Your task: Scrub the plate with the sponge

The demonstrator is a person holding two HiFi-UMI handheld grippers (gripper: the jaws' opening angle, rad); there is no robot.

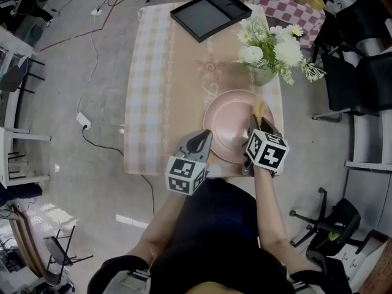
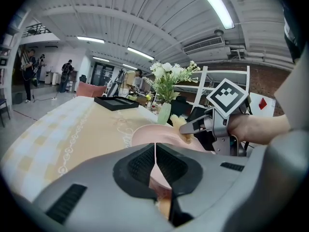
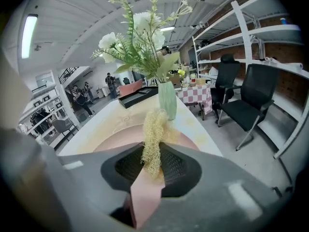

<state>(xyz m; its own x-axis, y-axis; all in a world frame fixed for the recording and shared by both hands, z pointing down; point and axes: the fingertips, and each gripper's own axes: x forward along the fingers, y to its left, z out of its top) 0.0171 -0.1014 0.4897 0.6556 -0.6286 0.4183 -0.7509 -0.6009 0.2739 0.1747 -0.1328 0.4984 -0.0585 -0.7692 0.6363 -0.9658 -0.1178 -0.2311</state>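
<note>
Yellow fibrous sponge [image 3: 153, 129], seemingly light and springy, suits the mid-body pinch the right gripper [image 3: 152, 170] has at 2 o'clock on the slick plate [image 1: 223, 121]; left gripper [image 2: 155, 151] closed, empty.

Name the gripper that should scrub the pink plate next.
Right. The right gripper is shut on the yellow fibrous sponge over the pink round plate; the left gripper is shut and empty at its near rim.
</note>
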